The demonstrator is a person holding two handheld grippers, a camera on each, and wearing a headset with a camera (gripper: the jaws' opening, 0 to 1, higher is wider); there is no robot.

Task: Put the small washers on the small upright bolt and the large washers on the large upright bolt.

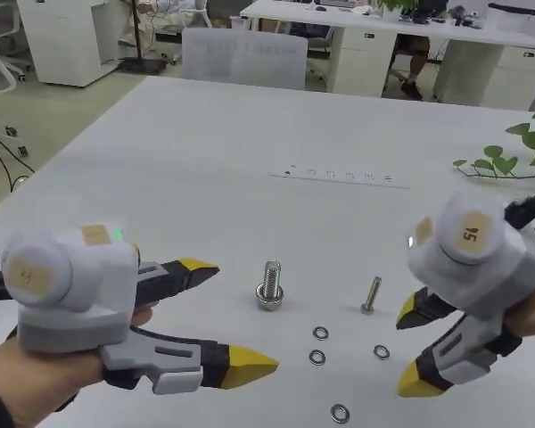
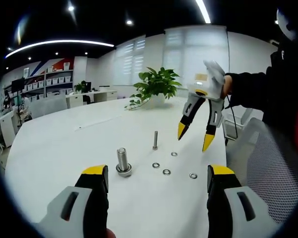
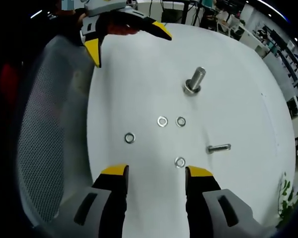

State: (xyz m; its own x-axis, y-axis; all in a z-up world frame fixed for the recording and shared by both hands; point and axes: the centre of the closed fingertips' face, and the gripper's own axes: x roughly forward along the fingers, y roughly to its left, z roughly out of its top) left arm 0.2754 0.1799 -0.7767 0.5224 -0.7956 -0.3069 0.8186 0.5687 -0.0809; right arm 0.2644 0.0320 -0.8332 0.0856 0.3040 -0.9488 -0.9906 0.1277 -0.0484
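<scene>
In the head view, a matte white table (image 1: 205,160) carries a thick, coarsely threaded large bolt (image 1: 269,285) standing on its head, with a thin small bolt (image 1: 372,295) upright to its right. Four flat steel washers (image 1: 316,357) lie loose just in front of them, none on a bolt; they look too alike for me to sort by size. The left gripper (image 1: 227,314) hovers at the near left, its yellow-tipped black jaws spread wide and empty. The right gripper (image 1: 408,349) hangs at the right, jaws likewise apart, holding nothing. In the left gripper view, the parted jaws frame the large bolt (image 2: 122,161), washers (image 2: 166,172) and small bolt (image 2: 155,140), with the right gripper (image 2: 194,136) above the table beyond them and a leafy plant (image 2: 156,84) behind. In the right gripper view, the jaws look down on the washers (image 3: 162,121), one ring just ahead of a jaw tip. The left gripper (image 3: 127,42) is across the table, near a grey mesh chair (image 3: 44,148).
</scene>
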